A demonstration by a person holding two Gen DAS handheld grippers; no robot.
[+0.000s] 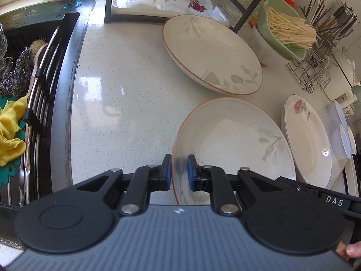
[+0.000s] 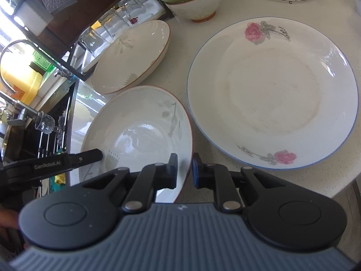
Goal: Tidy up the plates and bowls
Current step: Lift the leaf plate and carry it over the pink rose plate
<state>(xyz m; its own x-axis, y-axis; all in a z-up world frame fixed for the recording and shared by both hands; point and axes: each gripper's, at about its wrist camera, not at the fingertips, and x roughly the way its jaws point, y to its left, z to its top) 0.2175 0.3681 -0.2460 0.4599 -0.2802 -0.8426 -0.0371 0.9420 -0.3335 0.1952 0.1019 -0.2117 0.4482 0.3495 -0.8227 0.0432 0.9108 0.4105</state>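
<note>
A: Near dish [image 1: 234, 144]?
B: White, shallow, grey leaf print, red-brown rim; sat on the counter, its near rim between both sets of pads.
A: The one behind [image 1: 212, 54]?
B: Same pattern, farther back, just apart from it, by the rack.
A: Rose plate [image 2: 273, 94]?
B: Flat, blue-edged, two pink roses, lying just beside the near dish.

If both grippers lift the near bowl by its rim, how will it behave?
The near bowl looks like glazed ceramic, so probably stiff and fragile. Its shiny rim may slip between the pads of the left gripper. The right gripper pinches another side of the rim, so it should stay fairly level.
</note>
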